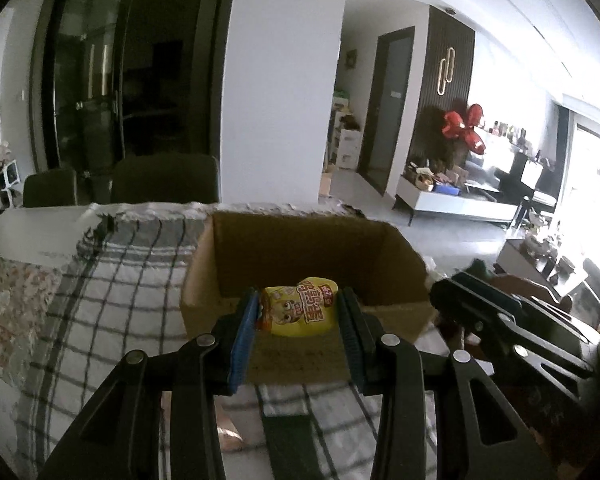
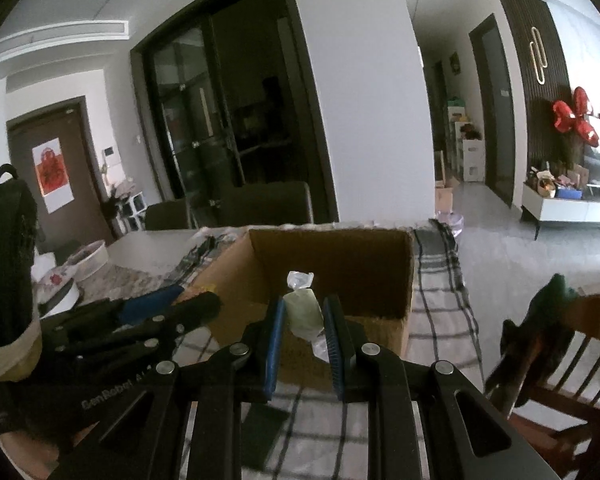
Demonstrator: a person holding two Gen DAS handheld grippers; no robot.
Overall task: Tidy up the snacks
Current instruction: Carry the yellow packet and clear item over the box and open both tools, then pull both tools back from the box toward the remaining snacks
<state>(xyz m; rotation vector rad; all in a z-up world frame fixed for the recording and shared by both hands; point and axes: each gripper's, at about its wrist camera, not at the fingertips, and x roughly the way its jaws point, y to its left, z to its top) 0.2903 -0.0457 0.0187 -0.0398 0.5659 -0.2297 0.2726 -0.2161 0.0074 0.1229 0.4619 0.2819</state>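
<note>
Holding one snack apiece, both tongs hang just short of the near wall of the open cardboard box [image 1: 300,256], which sits on the checked cloth [image 1: 112,280] covering the desk [image 1: 32,228]. The left tongs [image 1: 298,312] pinch a yellow snack packet [image 1: 298,310] with a cartoon face and red lettering. The blue pads [image 1: 246,332] press its two side edges, so the printed front faces the camera and the packet hangs free above the box's near rim.

The right tongs [image 2: 304,316] pinch a small pale green wrapped sweet [image 2: 303,312]. They grip it across the body, so the twisted clear end [image 2: 300,279] sticks up past the fingertips. In the right wrist view the box [image 2: 332,264] lies straight ahead, mouth upward. From here its floor is hidden by the near wall, so I cannot tell what already lies inside.

Both snacks seem held high and level so that they can clear the rim and drop in; I judge the packing step close to its release. The left tongs show at the left of the right view, near the box's left corner, so the two tools crowd one opening and could knock together. A wooden chair [image 2: 560,360] draped with dark cloth stands at the right.
</note>
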